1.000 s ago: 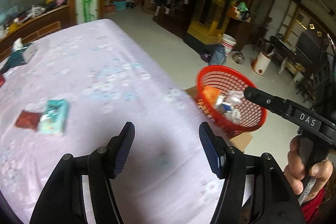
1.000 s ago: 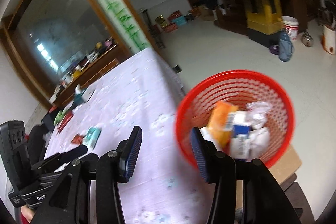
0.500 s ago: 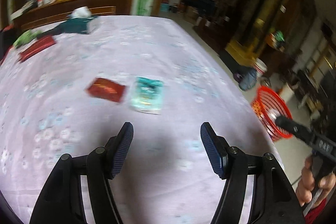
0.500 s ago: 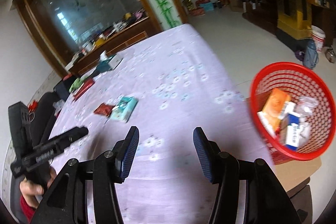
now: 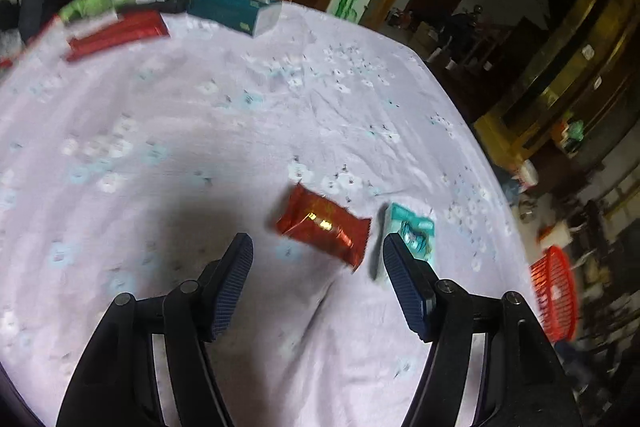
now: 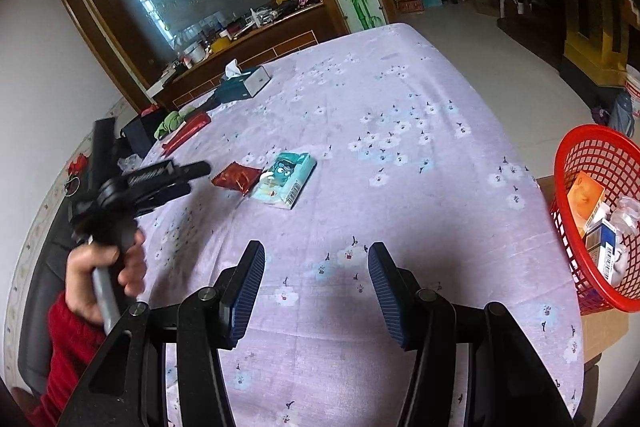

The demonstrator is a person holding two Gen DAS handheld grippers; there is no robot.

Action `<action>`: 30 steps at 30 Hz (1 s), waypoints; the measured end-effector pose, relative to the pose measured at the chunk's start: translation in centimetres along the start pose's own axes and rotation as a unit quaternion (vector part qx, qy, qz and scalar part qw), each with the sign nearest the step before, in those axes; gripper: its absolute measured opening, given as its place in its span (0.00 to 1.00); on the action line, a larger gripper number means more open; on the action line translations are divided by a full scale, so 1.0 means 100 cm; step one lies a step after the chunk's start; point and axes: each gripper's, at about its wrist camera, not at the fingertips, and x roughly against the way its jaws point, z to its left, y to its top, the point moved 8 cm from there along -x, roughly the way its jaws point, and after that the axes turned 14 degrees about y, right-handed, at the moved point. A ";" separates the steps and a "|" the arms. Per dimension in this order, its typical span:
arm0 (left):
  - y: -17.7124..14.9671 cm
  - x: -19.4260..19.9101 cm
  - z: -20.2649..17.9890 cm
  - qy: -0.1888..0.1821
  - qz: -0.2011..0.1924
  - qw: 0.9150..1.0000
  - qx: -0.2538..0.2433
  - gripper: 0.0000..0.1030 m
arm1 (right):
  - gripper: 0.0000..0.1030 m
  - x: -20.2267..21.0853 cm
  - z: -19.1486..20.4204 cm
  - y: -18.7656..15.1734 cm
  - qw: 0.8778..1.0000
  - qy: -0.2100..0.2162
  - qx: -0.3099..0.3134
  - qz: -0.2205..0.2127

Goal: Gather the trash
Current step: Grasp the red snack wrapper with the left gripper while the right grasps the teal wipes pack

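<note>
A small red foil wrapper (image 5: 324, 229) (image 6: 236, 177) lies on the lilac flowered tablecloth (image 5: 224, 131), with a teal tissue packet (image 5: 414, 233) (image 6: 285, 179) right beside it. My left gripper (image 5: 318, 261) is open and hovers just short of the red wrapper, nothing between its fingers. In the right wrist view the left gripper (image 6: 188, 179), held by a hand in a red sleeve, points at the wrapper. My right gripper (image 6: 316, 267) is open and empty over the near part of the table. A red mesh basket (image 6: 592, 163) (image 5: 554, 297) with several pieces of trash stands off the table's right edge.
A dark teal tissue box (image 5: 236, 9) (image 6: 244, 83), a long red packet (image 5: 120, 35) (image 6: 186, 133) and a green bundle (image 5: 90, 5) (image 6: 170, 121) sit at the far side. The basket rests on a cardboard box (image 6: 600, 327). Tiled floor and dark furniture lie beyond.
The left gripper has swung left from the basket to the red wrapper and moved close to it. The right gripper's view has turned from the basket toward the table. Both stayed open.
</note>
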 end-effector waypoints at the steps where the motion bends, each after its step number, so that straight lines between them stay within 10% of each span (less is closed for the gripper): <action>1: 0.002 -0.005 -0.001 -0.005 0.006 1.000 0.005 0.64 | 0.56 -0.001 -0.001 0.000 1.000 -0.002 0.000 0.001; 11: 0.000 -0.050 -0.021 -0.011 0.040 0.999 0.014 0.64 | 0.56 -0.005 -0.005 0.002 1.000 -0.006 -0.006 0.003; 13: -0.002 -0.054 -0.024 -0.002 0.034 0.999 0.007 0.48 | 0.56 -0.006 -0.004 0.003 1.000 -0.006 -0.006 0.004; 19: 0.002 -0.050 -0.017 -0.001 0.016 1.000 0.010 0.43 | 0.56 -0.011 0.001 0.005 1.000 -0.010 -0.002 0.008; 30: -0.004 0.021 0.020 0.060 -0.098 0.993 -0.033 0.43 | 0.56 -0.071 0.019 0.029 0.999 -0.022 -0.011 0.042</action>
